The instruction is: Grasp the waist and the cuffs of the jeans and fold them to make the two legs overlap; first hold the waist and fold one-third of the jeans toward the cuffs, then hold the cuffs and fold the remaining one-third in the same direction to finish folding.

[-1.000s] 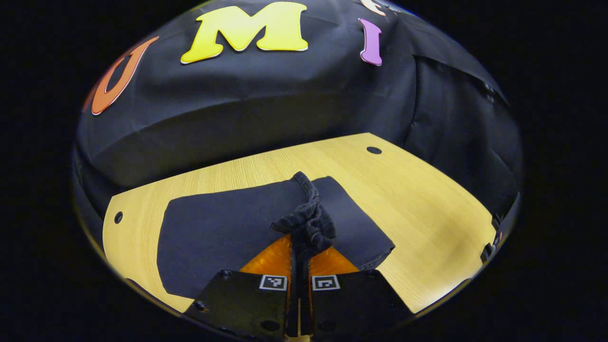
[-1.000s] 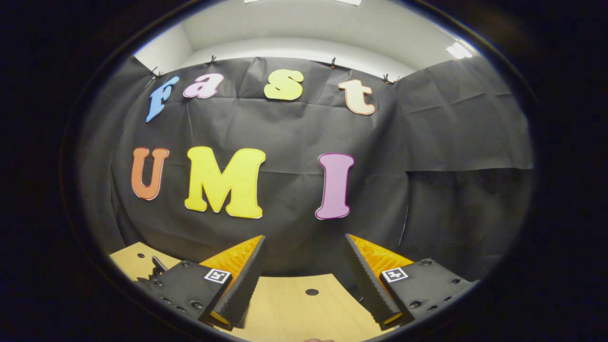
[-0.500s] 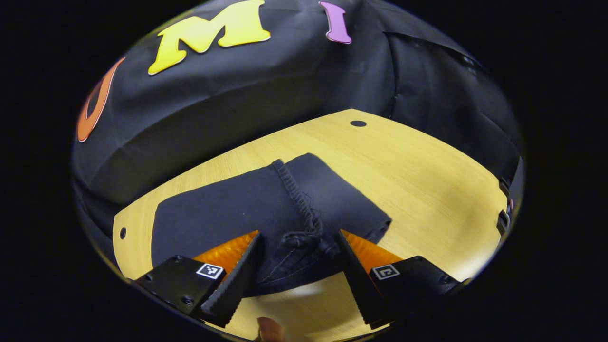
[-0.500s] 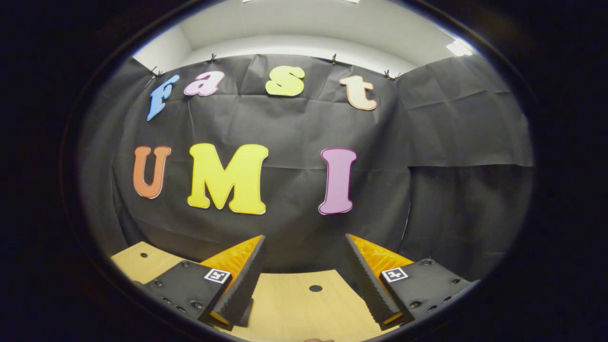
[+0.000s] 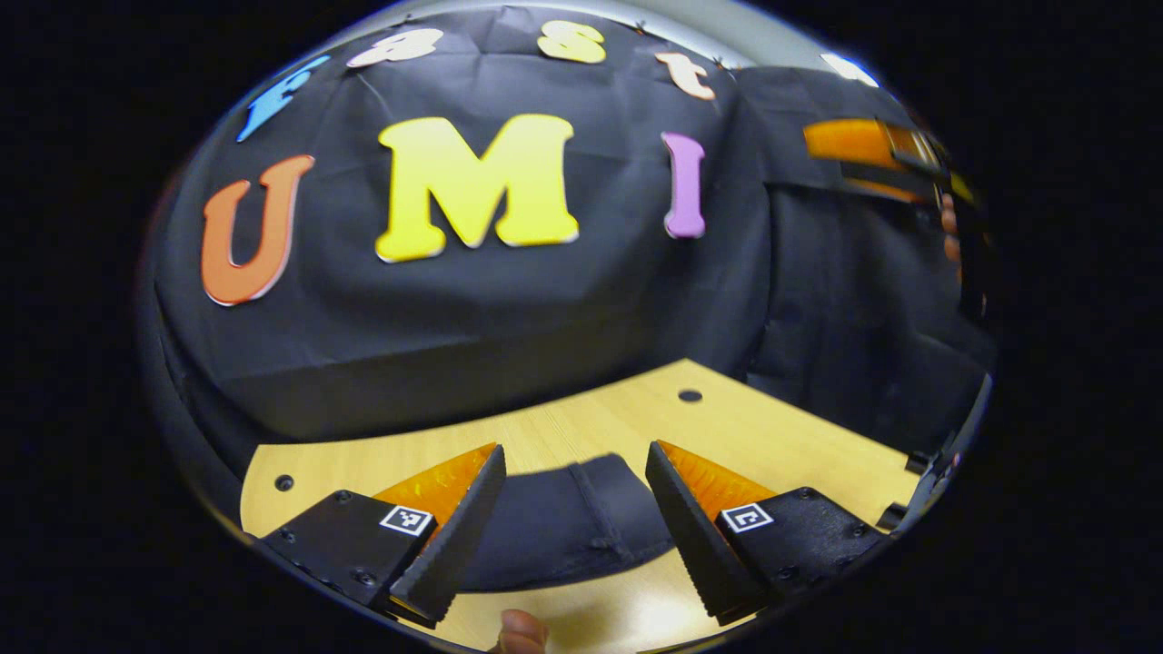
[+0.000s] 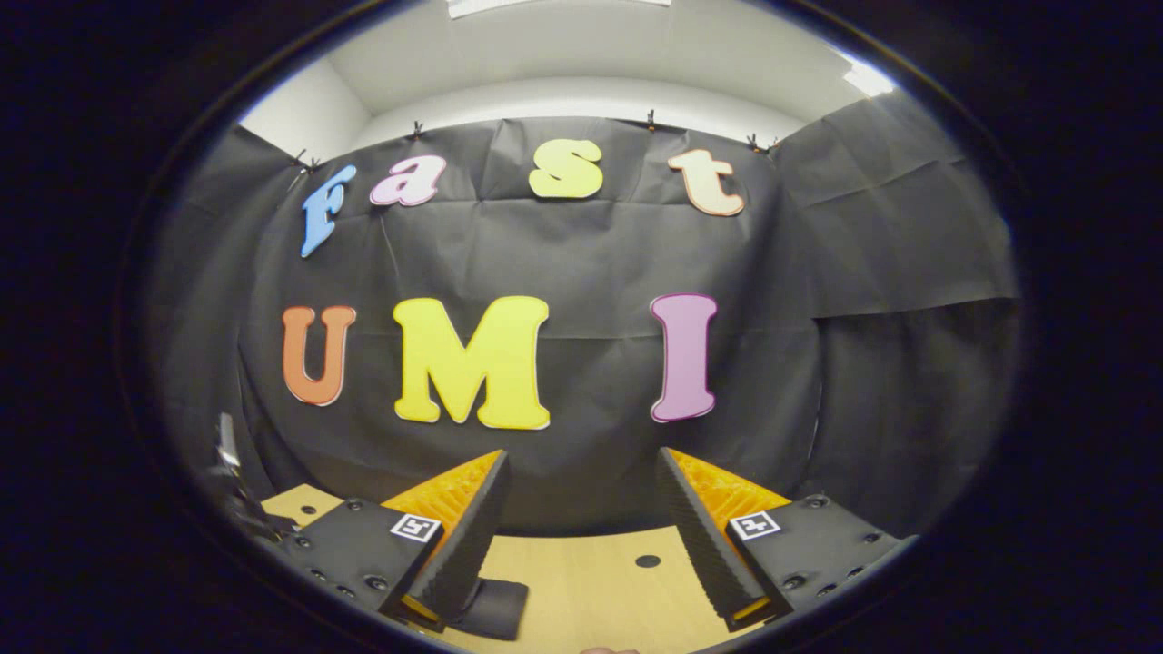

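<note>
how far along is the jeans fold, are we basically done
Nearly finished, by the look of it. Done: the jeans lie on the table as a compact dark bundle with a stitched seam on top, which suggests the folds are in. In hand: nothing; the left gripper is open above the bundle, and the right gripper is open too, held up facing the booth wall. Left: probably just pulling away, though the layers beneath can't be checked.

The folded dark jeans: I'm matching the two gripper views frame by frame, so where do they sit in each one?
Left gripper view: the folded dark jeans lie on the light wooden table, low in the middle, framed by the open jaws of the left gripper.
Right gripper view: a dark corner of them shows at the bottom, left of centre, by that gripper's left finger.
Shared landmark: the small round hole in the tabletop.
</note>
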